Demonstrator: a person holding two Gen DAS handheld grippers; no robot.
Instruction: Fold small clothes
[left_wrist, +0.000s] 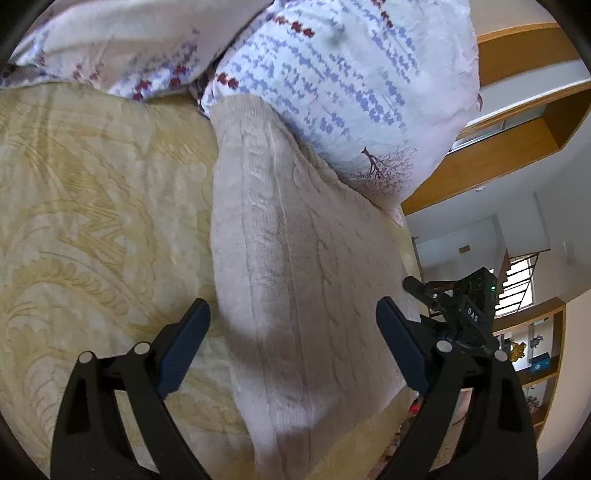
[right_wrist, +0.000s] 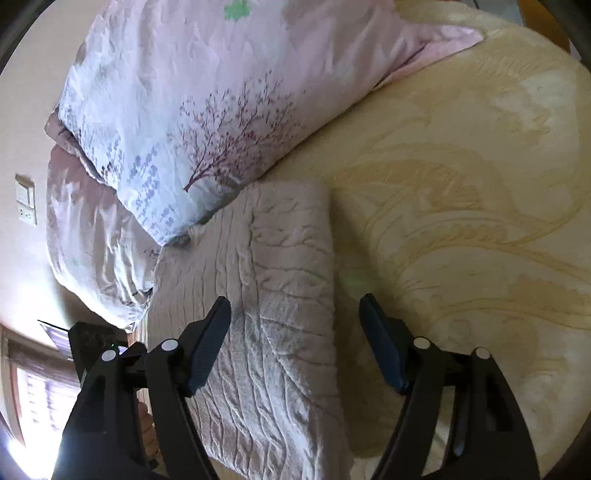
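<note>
Sweater (left_wrist: 295, 280), cream cable-knit and folded into a long panel, is lying on the yellow patterned bedspread (left_wrist: 92, 206), and every position below is taken from it.

Left wrist view: the left gripper (left_wrist: 293, 325) is hovering above the sweater's near half with its jaws standing wide and nothing clamped. The left finger (left_wrist: 184, 350) is sitting off the sweater's left edge, over the bedspread; the right finger (left_wrist: 402, 347) is showing over its right edge. Whether either pad is touching fabric cannot be told. At the sweater's far end a floral pillow (left_wrist: 332, 92) is overlapping it. Off the sweater's right edge, the other gripper's black housing (left_wrist: 469, 314) is carrying the white letters "DAS" and a green light. No other writing is legible; the picture is motion-blurred.

Right wrist view: the sweater (right_wrist: 266, 295) is lying with its folded right edge running between the fingers. The right gripper (right_wrist: 295, 317) is standing wide open, gripping nothing. Its left finger (right_wrist: 207, 347) is showing over the knit itself; its right finger (right_wrist: 382, 347) is clear of the sweater, over the bedspread (right_wrist: 461, 221). The pillow (right_wrist: 192, 122) is resting against the sweater's far left corner. No readable label is showing on the garment.
</note>
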